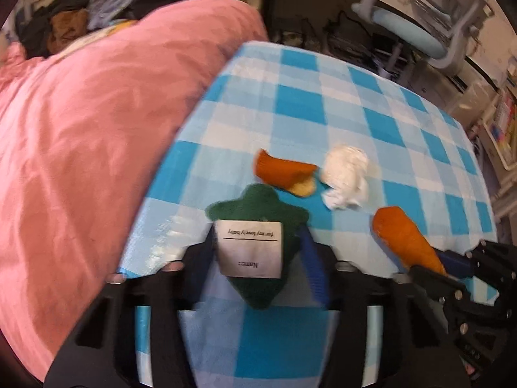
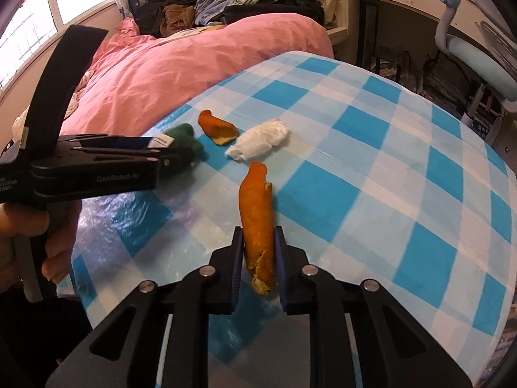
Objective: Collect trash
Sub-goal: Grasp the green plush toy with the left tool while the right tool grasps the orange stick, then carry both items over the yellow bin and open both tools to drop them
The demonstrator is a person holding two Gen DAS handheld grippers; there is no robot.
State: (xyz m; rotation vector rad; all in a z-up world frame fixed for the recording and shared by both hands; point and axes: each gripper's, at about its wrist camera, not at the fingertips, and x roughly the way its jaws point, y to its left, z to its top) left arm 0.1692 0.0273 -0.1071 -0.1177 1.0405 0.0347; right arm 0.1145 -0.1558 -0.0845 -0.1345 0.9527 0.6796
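On the blue-and-white checked tablecloth [image 2: 371,174], both grippers are holding one item each, which suggests the person is gathering the scattered scraps two at a time. The right gripper [image 2: 258,252] is pinching a long curled strip of orange peel [image 2: 257,216] between its nearly closed blue-padded fingers, gripping the lower half so the rest is jutting forward. The left gripper [image 1: 258,252] is clamping a dark green fuzzy knitted piece [image 1: 258,213] with a white printed label [image 1: 250,247], its fingers closed in against the sides. Just beyond, a second, shorter orange peel [image 2: 218,129] with a pale pith side and a crumpled white tissue wad [image 2: 260,144] are lying close together, waiting on the glossy plastic cloth. A pink quilt [image 2: 181,68] is bulging beside the table.
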